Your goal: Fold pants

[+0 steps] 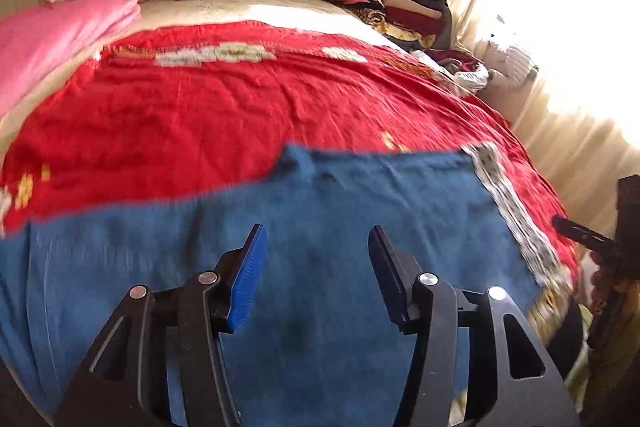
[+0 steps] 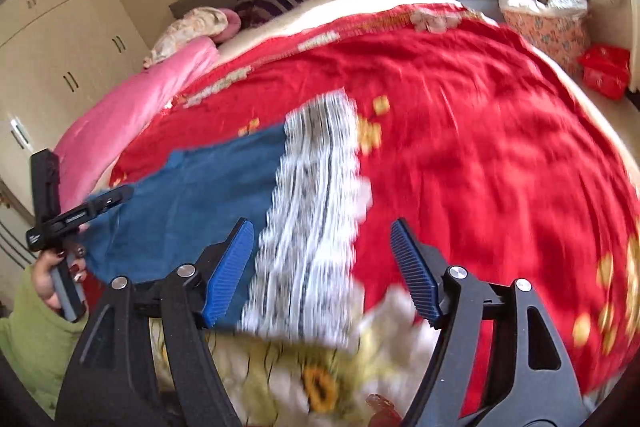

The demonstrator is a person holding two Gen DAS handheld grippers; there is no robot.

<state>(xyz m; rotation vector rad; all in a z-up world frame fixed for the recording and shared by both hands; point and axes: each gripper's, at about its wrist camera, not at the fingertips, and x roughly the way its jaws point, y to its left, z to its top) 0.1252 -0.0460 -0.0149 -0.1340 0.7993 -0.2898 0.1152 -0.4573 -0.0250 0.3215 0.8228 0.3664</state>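
Pants (image 1: 320,211) lie flat, waistband (image 2: 316,211) rightward.

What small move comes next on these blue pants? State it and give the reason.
Probably bring both grippers down to a fresh edge of the blue pants for another fold. The left gripper and right gripper both hang open with nothing between their fingers, and the pants, with their white patterned band, lie flat on the red bedspread.

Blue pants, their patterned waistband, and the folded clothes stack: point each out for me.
blue pants (image 1: 328,211), left wrist view, flat blue fabric.
patterned waistband (image 2: 312,187), right wrist view, middle of band.
folded clothes stack (image 1: 384,3), left wrist view, pile's middle.
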